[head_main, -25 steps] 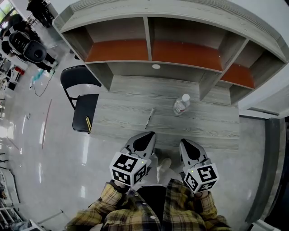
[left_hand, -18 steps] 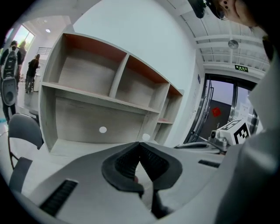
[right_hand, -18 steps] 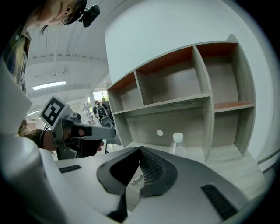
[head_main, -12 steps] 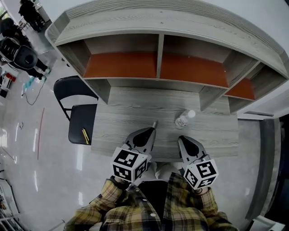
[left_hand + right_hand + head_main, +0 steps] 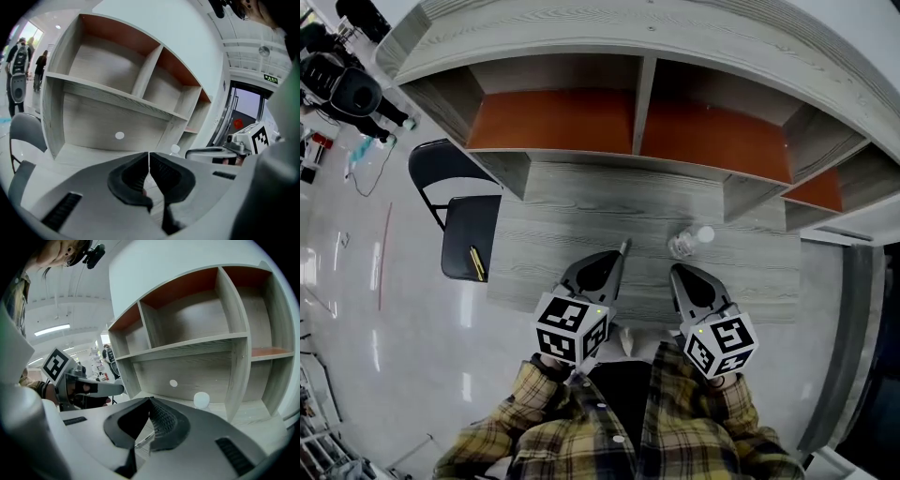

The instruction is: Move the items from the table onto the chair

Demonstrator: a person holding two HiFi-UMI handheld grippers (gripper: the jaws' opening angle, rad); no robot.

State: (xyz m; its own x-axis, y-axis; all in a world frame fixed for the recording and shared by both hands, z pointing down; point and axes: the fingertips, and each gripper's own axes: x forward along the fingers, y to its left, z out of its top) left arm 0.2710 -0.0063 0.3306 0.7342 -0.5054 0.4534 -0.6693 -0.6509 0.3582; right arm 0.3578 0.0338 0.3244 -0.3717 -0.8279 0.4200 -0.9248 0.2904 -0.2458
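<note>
A slim silvery pen (image 5: 623, 247) lies on the grey wooden table (image 5: 581, 202); only its far end shows past my left gripper (image 5: 615, 259), which is shut and empty above it. A clear plastic bottle (image 5: 685, 242) with a white cap lies on its side to the right. Just short of it my right gripper (image 5: 678, 273) is shut, with nothing in it. The black folding chair (image 5: 467, 230) stands left of the table, a yellow pencil (image 5: 476, 263) on its seat. The right gripper view shows the bottle cap (image 5: 201, 399) and the pen (image 5: 143, 439) beyond the shut jaws.
A tall shelf unit (image 5: 637, 103) with orange-backed compartments stands along the table's far side. People and equipment (image 5: 347, 89) are far off at the upper left, across a glossy floor (image 5: 384, 309). The left gripper view shows the right gripper (image 5: 211, 152) alongside.
Both grippers have advanced over the table's near edge. The left tip now covers most of the pen, and the right tip has come close to the bottle.
</note>
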